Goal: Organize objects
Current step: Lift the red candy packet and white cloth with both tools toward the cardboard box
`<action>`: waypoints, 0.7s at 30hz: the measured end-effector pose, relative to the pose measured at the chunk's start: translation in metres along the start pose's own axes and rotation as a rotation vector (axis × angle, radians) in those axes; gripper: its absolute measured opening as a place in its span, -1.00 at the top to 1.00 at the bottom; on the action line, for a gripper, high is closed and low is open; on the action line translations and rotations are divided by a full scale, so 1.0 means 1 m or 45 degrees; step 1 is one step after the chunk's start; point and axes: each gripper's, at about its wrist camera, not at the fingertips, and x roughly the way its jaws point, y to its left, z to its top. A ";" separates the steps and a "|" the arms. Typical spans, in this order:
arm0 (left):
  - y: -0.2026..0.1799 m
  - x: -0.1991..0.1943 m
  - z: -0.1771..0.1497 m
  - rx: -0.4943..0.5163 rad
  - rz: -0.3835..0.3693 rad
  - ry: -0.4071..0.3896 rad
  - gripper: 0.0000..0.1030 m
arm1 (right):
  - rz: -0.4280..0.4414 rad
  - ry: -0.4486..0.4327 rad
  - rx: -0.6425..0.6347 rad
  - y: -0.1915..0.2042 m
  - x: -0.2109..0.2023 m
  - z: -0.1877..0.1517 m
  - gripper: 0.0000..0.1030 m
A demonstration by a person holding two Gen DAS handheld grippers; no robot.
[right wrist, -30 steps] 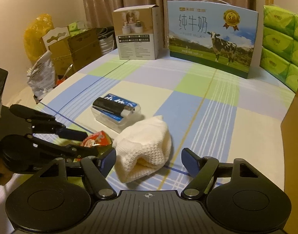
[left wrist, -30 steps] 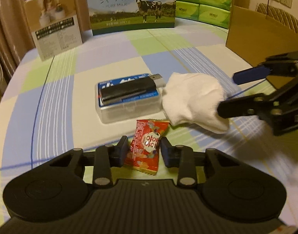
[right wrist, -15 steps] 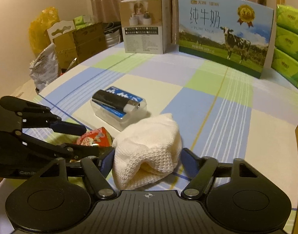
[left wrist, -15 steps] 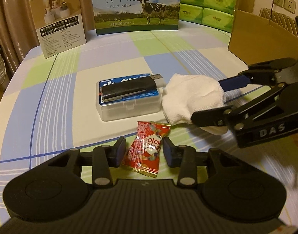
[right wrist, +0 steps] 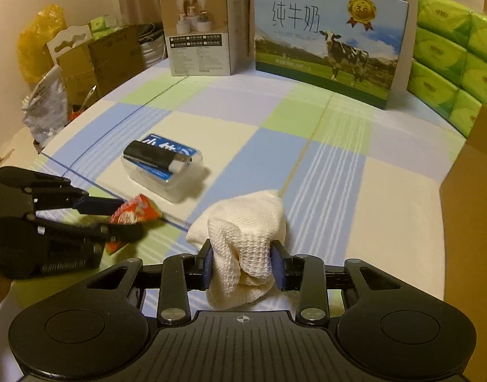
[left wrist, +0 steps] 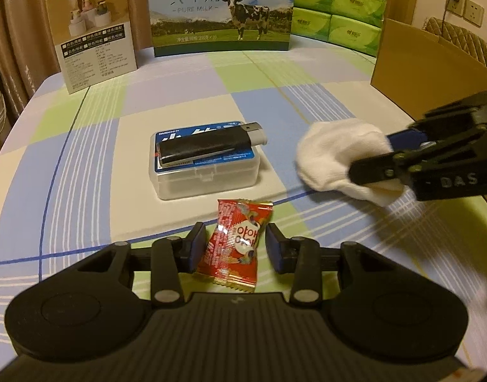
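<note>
A red candy packet [left wrist: 235, 243] lies between the fingers of my left gripper [left wrist: 233, 248], which stand a little off its sides; it also shows in the right wrist view [right wrist: 133, 215]. My right gripper [right wrist: 243, 262] is shut on a white knitted cloth [right wrist: 246, 229], seen from the left wrist view [left wrist: 342, 156] at the right. A black lighter [left wrist: 208, 143] lies on a clear plastic box with a blue label [left wrist: 205, 172] in the middle of the checked tablecloth.
A milk carton box [left wrist: 221, 9], a small product box [left wrist: 93, 35] and green tissue packs [left wrist: 339, 9] stand along the far edge. A brown cardboard box [left wrist: 434, 70] stands at the right. Bags and cartons [right wrist: 61, 73] sit beyond the table's left edge.
My right gripper has closed on the white cloth and drawn it to the right, away from the plastic box. My left gripper stays around the candy packet.
</note>
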 end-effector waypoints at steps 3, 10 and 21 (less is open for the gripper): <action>0.001 0.000 0.001 -0.043 0.013 0.003 0.49 | -0.003 -0.004 -0.031 -0.003 0.001 -0.007 -0.08; 0.002 -0.001 0.001 -0.066 0.021 -0.001 0.49 | -0.011 -0.043 -0.124 -0.002 0.012 -0.013 -0.40; -0.004 0.001 -0.001 -0.045 0.049 -0.023 0.46 | 0.004 -0.012 -0.063 -0.001 0.017 -0.007 0.20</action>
